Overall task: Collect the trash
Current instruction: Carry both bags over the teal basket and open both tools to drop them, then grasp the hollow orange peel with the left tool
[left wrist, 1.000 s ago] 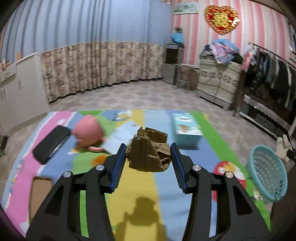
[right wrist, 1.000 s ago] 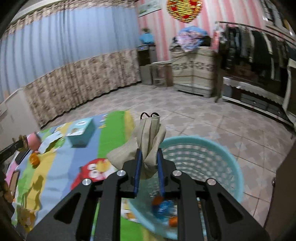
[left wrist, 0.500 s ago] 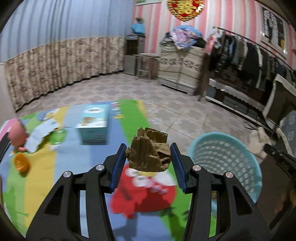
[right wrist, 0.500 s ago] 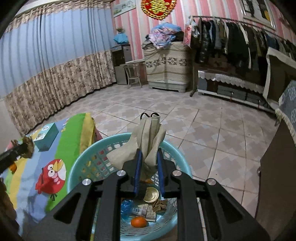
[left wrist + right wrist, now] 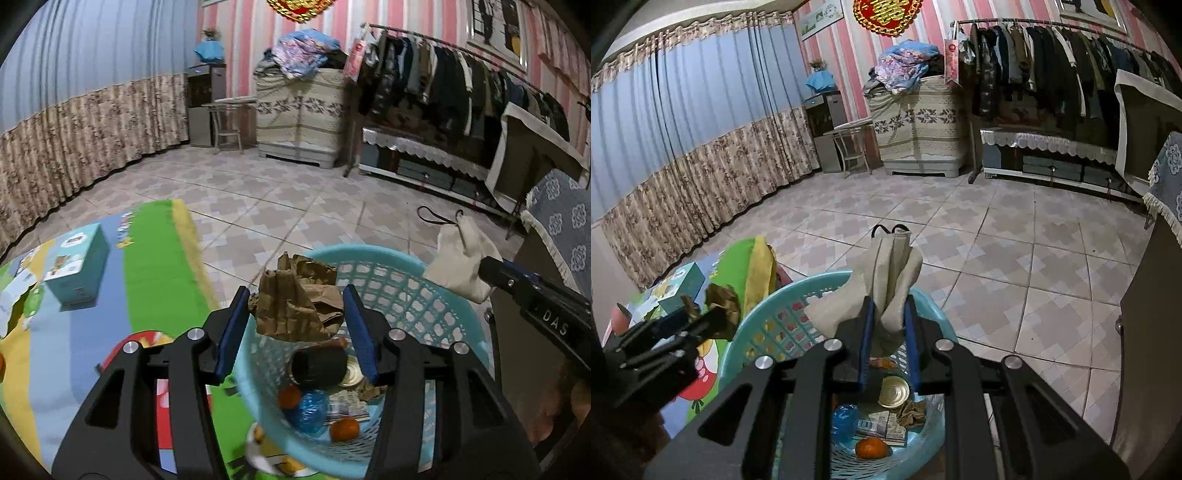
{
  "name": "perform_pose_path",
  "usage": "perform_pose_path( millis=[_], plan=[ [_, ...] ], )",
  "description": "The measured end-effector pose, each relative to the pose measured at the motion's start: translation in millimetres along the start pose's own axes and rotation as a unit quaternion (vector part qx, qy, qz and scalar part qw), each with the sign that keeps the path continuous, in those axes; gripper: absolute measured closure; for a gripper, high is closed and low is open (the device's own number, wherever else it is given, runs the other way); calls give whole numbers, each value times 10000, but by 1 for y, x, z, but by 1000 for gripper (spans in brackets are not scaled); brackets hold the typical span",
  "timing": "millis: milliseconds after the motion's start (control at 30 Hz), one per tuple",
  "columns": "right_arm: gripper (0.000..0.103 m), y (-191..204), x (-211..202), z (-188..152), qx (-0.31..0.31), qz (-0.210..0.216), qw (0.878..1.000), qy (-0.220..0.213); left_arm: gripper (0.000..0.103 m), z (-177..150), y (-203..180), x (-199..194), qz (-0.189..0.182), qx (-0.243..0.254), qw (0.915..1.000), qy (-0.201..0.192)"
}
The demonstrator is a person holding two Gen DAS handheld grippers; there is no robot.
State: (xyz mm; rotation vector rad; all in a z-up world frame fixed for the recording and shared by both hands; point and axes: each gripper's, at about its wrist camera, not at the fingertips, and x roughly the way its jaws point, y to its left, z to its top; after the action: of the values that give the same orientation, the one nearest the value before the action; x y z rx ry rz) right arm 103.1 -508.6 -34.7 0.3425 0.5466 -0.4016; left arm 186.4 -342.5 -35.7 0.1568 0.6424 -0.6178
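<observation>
Both grippers over the round light-blue plastic lattice basket (image 5: 424, 291), each with a piece of trash

The left gripper (image 5: 295, 325) has the crumpled brown paper bag (image 5: 295, 306) between its blue pads above the basket; its jaws have just been opening and a gap shows beside the right pad. The right gripper (image 5: 888, 332) is clenched on a folded beige face mask with black ear loops (image 5: 886, 284) above the basket's rim. Inside lie a small orange fruit (image 5: 870, 448), a crushed blue bottle (image 5: 845, 417) and a round tin lid (image 5: 894, 391)
</observation>
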Motion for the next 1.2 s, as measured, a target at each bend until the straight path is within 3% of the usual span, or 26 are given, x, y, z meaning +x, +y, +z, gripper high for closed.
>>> perform_pose_path(
  millis=[233, 433, 833, 900, 967, 1067, 1200],
  plan=[
    [86, -1, 3, -1, -13, -18, 10000, 14, 34, 2, 1, 5, 67, -66, 9999, 45],
    [86, 10, 7, -5, -180, 8, 9998, 69, 15, 3, 18, -7, 417, -122, 9990, -129],
    [82, 40, 25, -14, -543, -6, 9977, 411, 6, 1, 66, -35, 766, -373, 9958, -336],
    [76, 41, 27, -13, -545, -24, 9975, 459, 6, -2, 74, -37, 806, -393, 9955, -296],
    [55, 43, 30, -14, -546, -68, 9972, 504, 6, -5, 84, -41, 873, -458, 9947, -285],
    [37, 46, 32, -15, -548, -174, 9968, 550, 6, -11, 100, -48, 941, -582, 9935, -285],
    [24, 54, 31, -18, -636, -302, 9961, 524, 6, -19, 124, -59, 1087, -756, 9907, -315]
  ],
)
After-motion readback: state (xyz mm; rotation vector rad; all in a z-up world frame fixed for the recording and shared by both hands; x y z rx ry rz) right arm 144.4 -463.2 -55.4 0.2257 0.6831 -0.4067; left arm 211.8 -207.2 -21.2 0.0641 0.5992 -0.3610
